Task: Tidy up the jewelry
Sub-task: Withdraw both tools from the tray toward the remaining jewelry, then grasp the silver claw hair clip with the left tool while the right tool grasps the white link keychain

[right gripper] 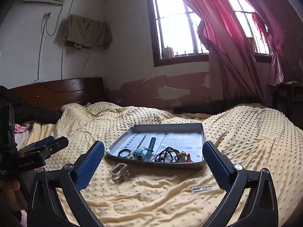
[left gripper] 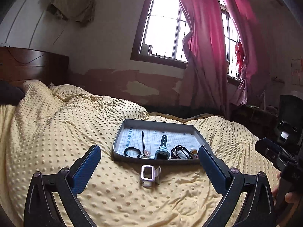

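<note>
A grey tray [left gripper: 197, 132] is lying on a yellow dotted blanket [left gripper: 56, 132] spread over a bed, its floor lined with gridded paper. Along the tray's near edge several pieces are sitting in a row: at the left a black bracelet [left gripper: 132, 151], then a thin dark stick [left gripper: 143, 139] pointing toward the far side, a small pink flower piece [left gripper: 147, 153] at its near end, a dark grey-green watch [left gripper: 162, 147] with its strap running away from the camera, a coil of dark beads [left gripper: 180, 151], and at the right a small orange and white trinket [right gripper: 182, 154], too small to make out clearly.

Outside the tray, on the blanket just near of its front edge, a silver watch-like piece with a small dark face [left gripper: 148, 175] is lying by itself. In the right wrist view a short silver chain link bracelet [right gripper: 202, 184] is resting on the blanket further to the right, near the right finger.

The left gripper [left gripper: 150, 160] is hovering above the blanket with its blue-padded fingers spread wide, gripping nothing, the silver piece sitting between them. The right gripper [right gripper: 153, 156] is likewise spread wide and empty, facing the tray's near edge. Behind the bed, pink curtains [left gripper: 204, 37] are hanging at a barred window [left gripper: 164, 28].
</note>
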A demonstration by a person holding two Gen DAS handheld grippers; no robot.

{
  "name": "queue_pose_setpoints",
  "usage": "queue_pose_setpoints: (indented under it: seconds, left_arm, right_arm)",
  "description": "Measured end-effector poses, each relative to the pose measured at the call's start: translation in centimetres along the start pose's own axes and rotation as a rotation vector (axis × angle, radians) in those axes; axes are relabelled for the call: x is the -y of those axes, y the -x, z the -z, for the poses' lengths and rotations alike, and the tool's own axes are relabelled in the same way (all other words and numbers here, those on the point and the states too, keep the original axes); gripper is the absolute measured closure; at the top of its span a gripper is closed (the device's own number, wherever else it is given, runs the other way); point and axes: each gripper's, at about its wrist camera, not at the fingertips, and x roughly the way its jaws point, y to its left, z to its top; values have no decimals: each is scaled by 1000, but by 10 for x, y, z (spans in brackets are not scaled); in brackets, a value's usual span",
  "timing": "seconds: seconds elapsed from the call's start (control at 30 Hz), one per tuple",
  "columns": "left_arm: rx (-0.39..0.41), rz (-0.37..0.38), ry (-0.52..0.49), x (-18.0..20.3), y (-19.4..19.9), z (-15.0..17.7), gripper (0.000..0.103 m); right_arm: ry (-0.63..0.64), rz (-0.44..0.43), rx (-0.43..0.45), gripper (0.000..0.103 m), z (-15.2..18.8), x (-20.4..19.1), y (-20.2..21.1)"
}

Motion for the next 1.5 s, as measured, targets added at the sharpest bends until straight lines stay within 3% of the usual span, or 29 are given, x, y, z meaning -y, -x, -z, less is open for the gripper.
queue_pose_setpoints:
  seconds: [0.5,0.63,0.9,1.13,1.33,1.5]
  left_arm:
    - [-46,-21,-51,0,36,32,0]
    - [-94,-38,-79,-2,37,42,0]
    - [-215,-64,-117,-11,17,60,0]
    - [-286,-64,-88,-17,0,73,0]
    - [-346,-36,-158,-12,-27,71,0]
    - [-355,-12,-215,-6,-61,65,0]
  right_arm:
    - [-35,69,-76,1,38,7,38]
    - [-20,108,-123,1,45,7,39]
    - [-85,124,-272,1,59,23,20]
    - [-139,146,-321,1,69,34,10]
    - [-62,164,-392,1,67,43,-17]
    - [-20,128,-447,1,67,54,-55]
